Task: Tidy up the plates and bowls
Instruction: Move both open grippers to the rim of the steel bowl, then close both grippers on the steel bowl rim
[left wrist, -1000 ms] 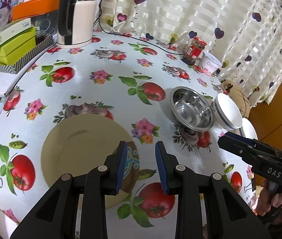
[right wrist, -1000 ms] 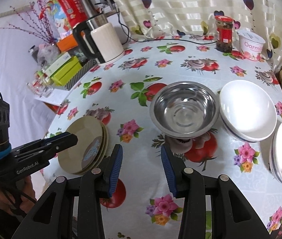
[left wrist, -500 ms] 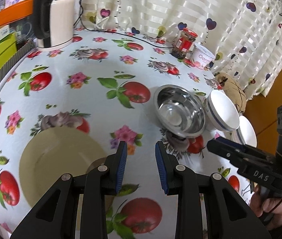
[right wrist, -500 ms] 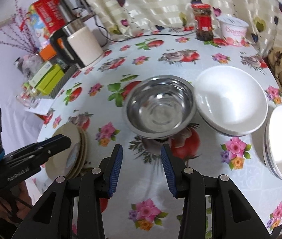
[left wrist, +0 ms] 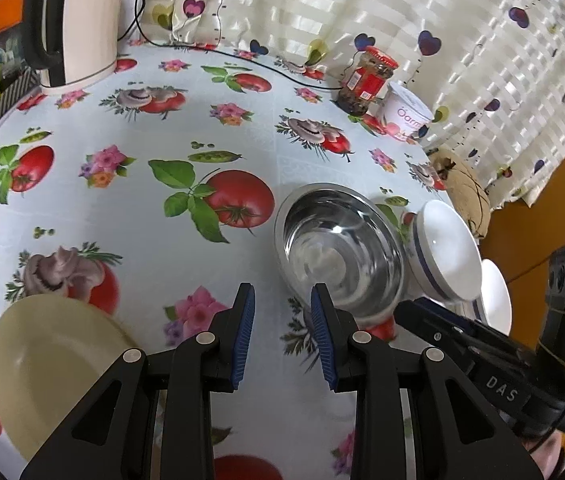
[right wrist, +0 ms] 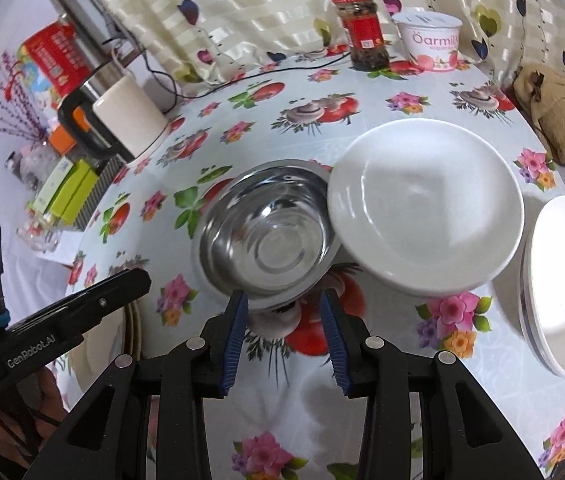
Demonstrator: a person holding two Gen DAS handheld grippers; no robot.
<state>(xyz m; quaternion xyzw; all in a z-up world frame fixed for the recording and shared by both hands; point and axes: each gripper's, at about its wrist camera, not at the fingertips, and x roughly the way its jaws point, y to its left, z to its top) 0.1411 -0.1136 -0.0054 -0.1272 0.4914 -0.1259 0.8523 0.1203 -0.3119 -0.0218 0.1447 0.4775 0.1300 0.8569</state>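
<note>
While the right gripper (right wrist: 284, 314) is brought to the near rim of the steel bowl (right wrist: 266, 236), its jaws are closing with only the rim's edge between them, nothing clenched yet. The left gripper (left wrist: 280, 334) is held parted and empty, the bowl just ahead to its right, the tan plate (left wrist: 54, 372) at its lower left. A firm pinch on the rim is judged to be needed next.

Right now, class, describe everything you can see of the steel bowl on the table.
The steel bowl is round, shiny metal with a flat rolled rim, and its polished inside mirrors the room. It is empty and stands upright on the flowered tablecloth. A white bowl sits against its right side, rim overlapping the steel rim. The right gripper is at its near edge, jaws closing, not yet pressing it.
</note>
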